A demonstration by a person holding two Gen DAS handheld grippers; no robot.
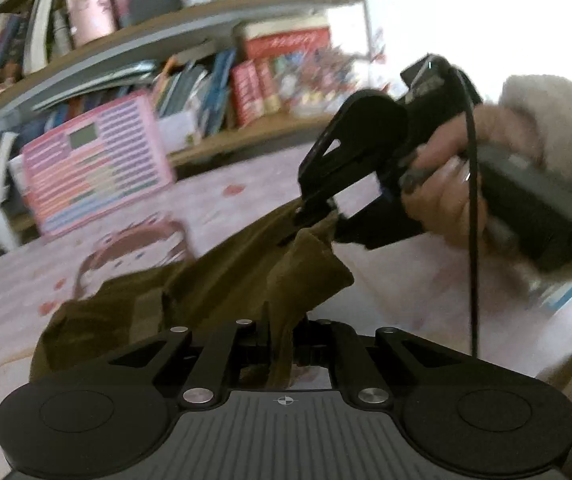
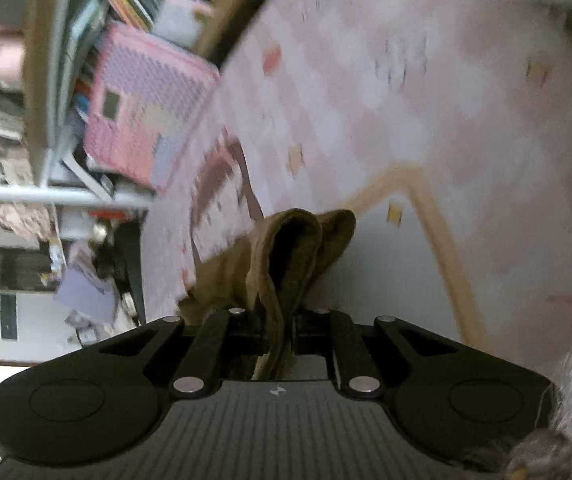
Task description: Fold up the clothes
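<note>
Left wrist view: my left gripper (image 1: 282,344) sits at the bottom centre of the frame, its jaws pinched together on a fold of the olive-brown garment (image 1: 214,280). The cloth climbs from there toward the frame's middle right, where my right gripper (image 1: 305,216), held in my right hand (image 1: 445,188), bites another edge of it. Between the two pinches the garment hangs raised, its long axis running from lower centre up to right of centre; the rest slumps to the lower left onto the pink printed bedspread (image 1: 246,192). A cluttered bookshelf (image 1: 206,40) fills the top of the frame.

Right wrist view: my right gripper (image 2: 282,336) is clamped on a bunched fold of the garment (image 2: 297,248), which stands up directly ahead of the jaws at bottom centre and trails off to the left. The bedspread (image 2: 365,80) fills the upper right, blurred.

I judge the next move depends on that span: both pinches sit near each other, so the loose bulk lies nearer my left side
</note>
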